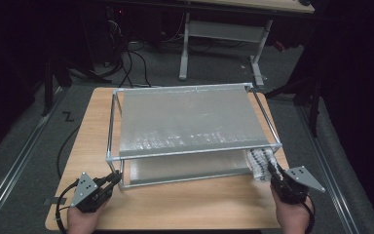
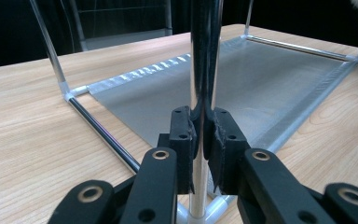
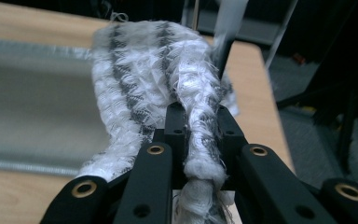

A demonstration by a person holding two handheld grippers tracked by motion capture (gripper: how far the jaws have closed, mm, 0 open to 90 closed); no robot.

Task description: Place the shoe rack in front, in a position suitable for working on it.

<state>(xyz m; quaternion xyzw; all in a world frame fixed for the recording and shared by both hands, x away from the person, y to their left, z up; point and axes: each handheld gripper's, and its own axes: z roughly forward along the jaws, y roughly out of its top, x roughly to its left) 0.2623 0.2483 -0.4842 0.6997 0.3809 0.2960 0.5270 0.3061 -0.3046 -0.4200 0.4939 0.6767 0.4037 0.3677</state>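
A two-level metal rack [image 1: 195, 122] with grey mesh shelves stands on the wooden table [image 1: 175, 204]. My left gripper [image 1: 116, 178] is shut on the rack's near-left upright post [image 2: 204, 70], close to its foot; in the left gripper view the jaws clamp the shiny tube [image 2: 200, 140]. A white cloth with dark stripes [image 1: 260, 163] lies at the rack's near-right corner, on the lower shelf's edge. My right gripper [image 1: 274, 173] is shut on a bunched fold of that cloth [image 3: 168, 79], which fills the space between its jaws [image 3: 200, 135].
The rack's lower shelf [image 1: 190, 168] and upper shelf [image 1: 190, 124] carry nothing else. Bare table lies in front of the rack. Beyond the table stand a white-legged desk [image 1: 224, 44] and cables [image 1: 131, 63] on the grey floor.
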